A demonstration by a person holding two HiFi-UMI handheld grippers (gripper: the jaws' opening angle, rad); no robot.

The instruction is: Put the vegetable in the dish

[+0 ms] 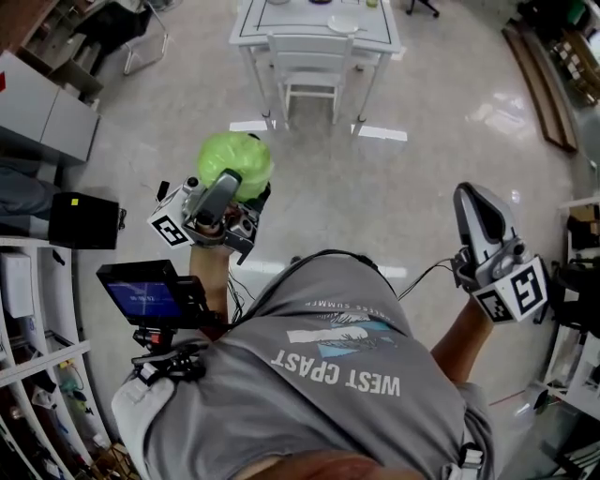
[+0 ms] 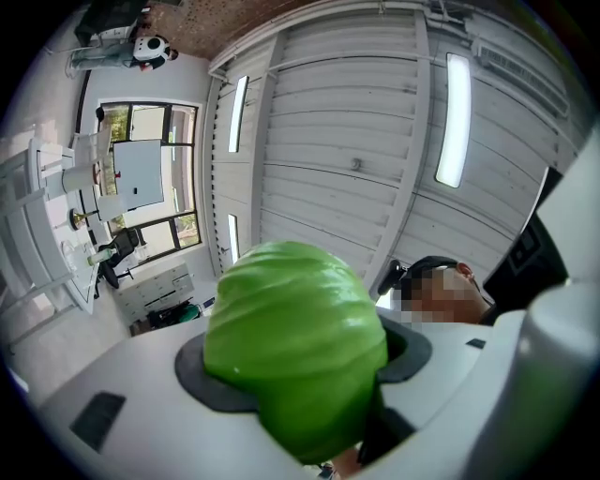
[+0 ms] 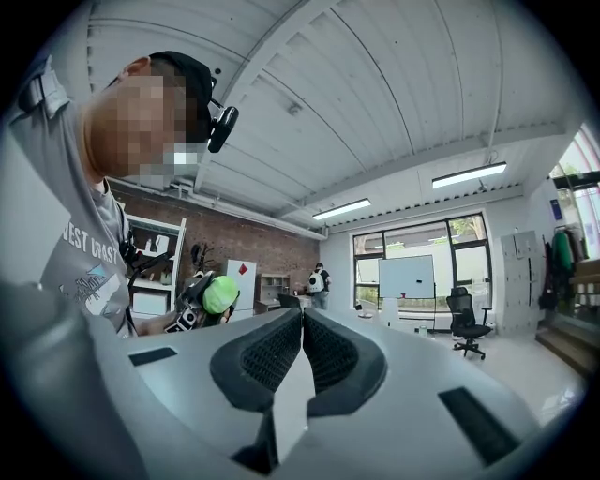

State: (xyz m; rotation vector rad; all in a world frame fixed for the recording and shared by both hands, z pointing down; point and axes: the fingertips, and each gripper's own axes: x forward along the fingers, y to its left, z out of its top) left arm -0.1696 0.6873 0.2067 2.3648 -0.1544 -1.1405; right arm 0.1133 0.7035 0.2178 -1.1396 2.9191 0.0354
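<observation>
A round green cabbage is clamped in my left gripper, held out in front of the person's chest and tilted upward. In the left gripper view the cabbage fills the space between both dark pads. My right gripper is raised at the right side, pointing level, its jaws pressed together with nothing between them. From the right gripper view the cabbage shows small at the left. A white plate lies on the far white table.
A white chair stands at the table's near side. Shelving runs along the left, with a grey cabinet beyond it. A small monitor rig hangs at the person's left side. Shelves stand at the right.
</observation>
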